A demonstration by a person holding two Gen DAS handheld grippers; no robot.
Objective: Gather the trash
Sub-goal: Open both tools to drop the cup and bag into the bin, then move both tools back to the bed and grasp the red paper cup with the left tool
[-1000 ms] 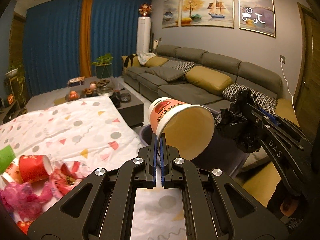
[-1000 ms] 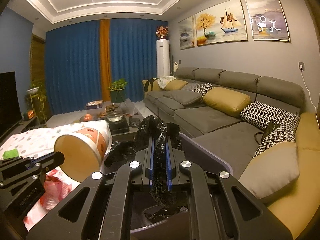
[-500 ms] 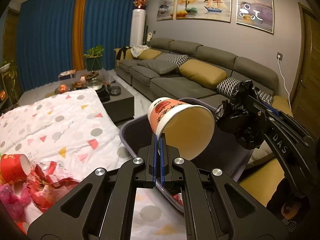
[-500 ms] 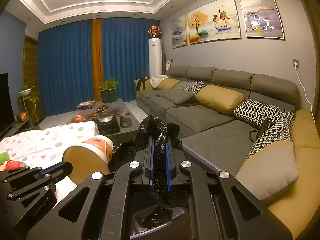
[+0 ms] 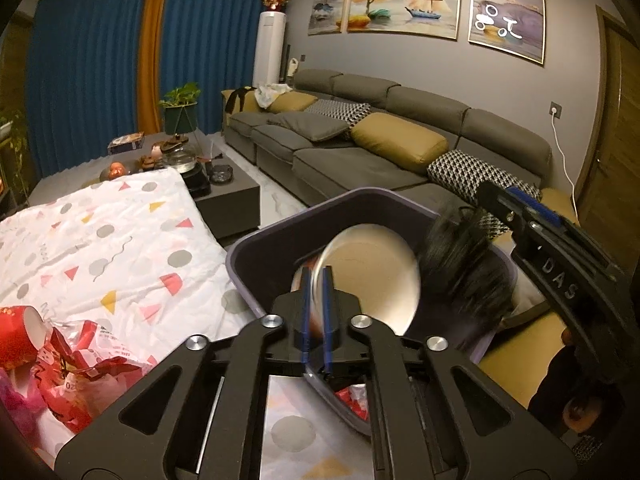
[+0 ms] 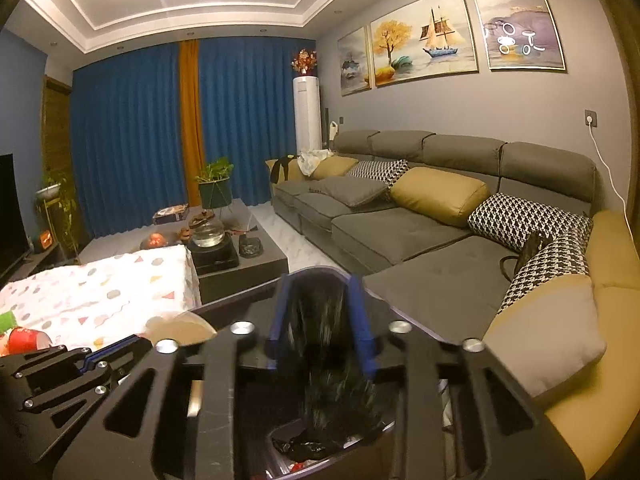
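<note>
Paper cup low in the middle of the left view, blurry, mouth facing the camera, right over the purple bin. Just below it, left gripper with only a narrow gap between its blue fingers, cup edge blurry in that gap. Black bag just right of the cup, blurry too, also over the bin. In the right view, right gripper spread wide, with the bag loose between the fingers, hanging down into the bin. Red bits inside the bin. Lower left: spotty cloth with a red cup and red wrappers. Grey sofa further back, right of middle.
</note>
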